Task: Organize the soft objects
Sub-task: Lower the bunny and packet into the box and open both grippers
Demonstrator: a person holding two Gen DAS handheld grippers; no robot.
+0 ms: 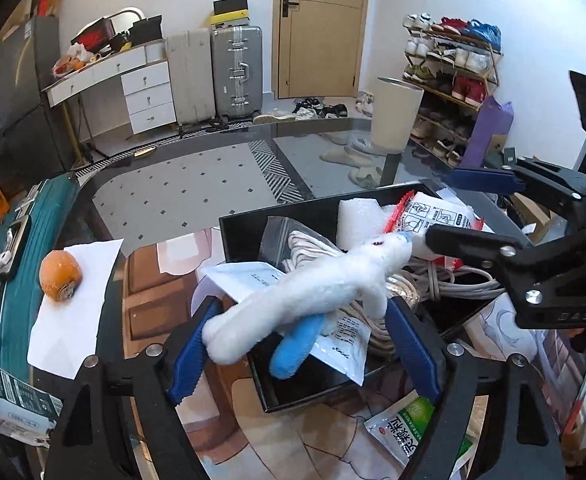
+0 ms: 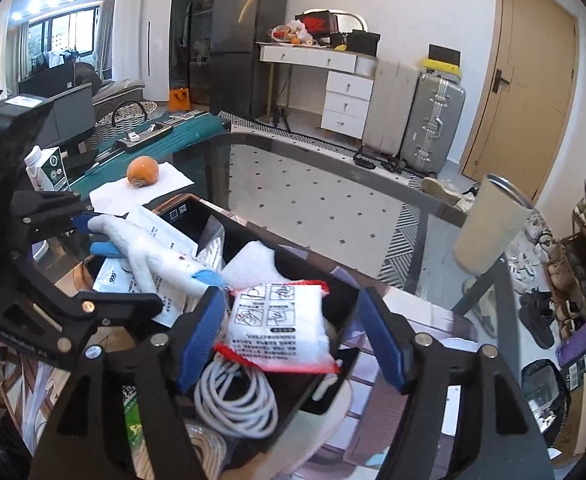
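Note:
A white plush toy (image 1: 313, 292) with blue limbs lies slanted over the black tray (image 1: 293, 208), on top of white packets. My left gripper (image 1: 301, 350) is open and wide around it; the toy's rear end touches the left pad (image 1: 191, 352). In the right wrist view the toy (image 2: 153, 260) points its blue tip toward my right gripper (image 2: 293, 336), which is open over the tray (image 2: 305, 396) with a red-edged white packet (image 2: 281, 328) between its pads. From the left wrist view the right gripper (image 1: 441, 208) hovers at the toy's head end.
The tray also holds a white cable coil (image 2: 233, 404), white foam (image 1: 359, 216) and a zip bag. An orange fruit (image 1: 60, 276) sits on white paper at the left. A beige cup (image 2: 489, 232) stands at the glass table's far edge. A green packet (image 1: 421, 428) lies near me.

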